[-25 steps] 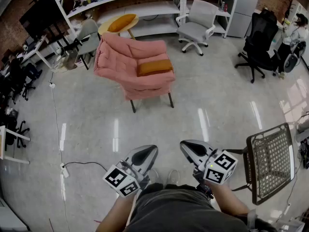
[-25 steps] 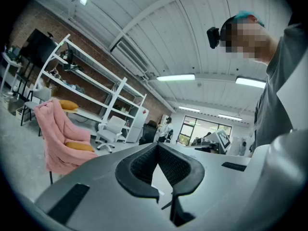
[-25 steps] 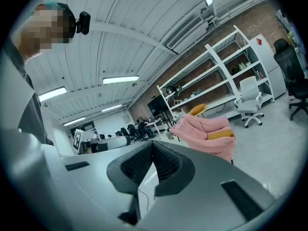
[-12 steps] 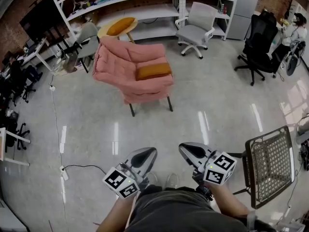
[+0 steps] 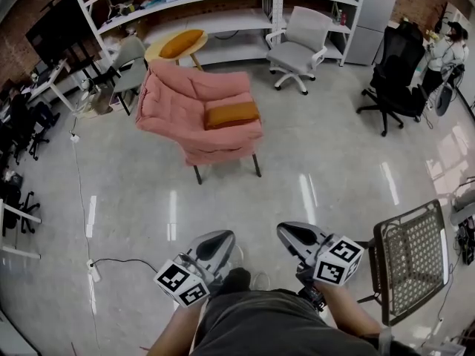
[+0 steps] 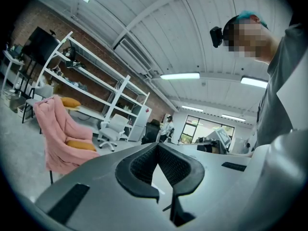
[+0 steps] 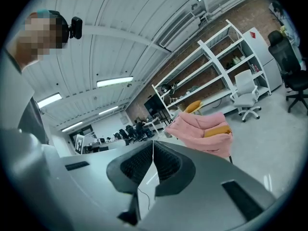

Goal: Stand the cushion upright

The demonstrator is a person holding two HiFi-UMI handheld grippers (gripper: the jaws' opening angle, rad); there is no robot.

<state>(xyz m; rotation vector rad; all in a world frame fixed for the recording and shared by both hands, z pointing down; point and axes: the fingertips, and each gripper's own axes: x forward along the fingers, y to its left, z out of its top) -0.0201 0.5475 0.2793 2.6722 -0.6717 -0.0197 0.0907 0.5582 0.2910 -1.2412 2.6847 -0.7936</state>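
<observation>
An orange cushion (image 5: 232, 114) lies flat on the seat of a pink armchair (image 5: 178, 102) across the shiny floor, far from both grippers. My left gripper (image 5: 221, 237) and right gripper (image 5: 286, 231) are held side by side low in the head view, pointing toward the armchair. Both are shut with nothing between their jaws. In the left gripper view the left gripper's (image 6: 157, 144) tips meet, with the cushion (image 6: 81, 145) on the armchair (image 6: 53, 129) at far left. In the right gripper view, past the closed right gripper (image 7: 153, 142), the cushion (image 7: 217, 130) rests on the armchair (image 7: 195, 128).
A second orange cushion lies on a round table (image 5: 165, 47) behind the armchair. White shelves (image 5: 223, 10) line the back wall. A grey office chair (image 5: 297, 41), a black office chair (image 5: 393, 73) and a metal mesh chair (image 5: 412, 251) stand to the right. A cable (image 5: 122, 260) trails on the floor at left.
The head view has shifted: the armchair now sits slightly lower and further left. Both grippers have drifted a little, the left one down and left, and both stay shut and empty.
</observation>
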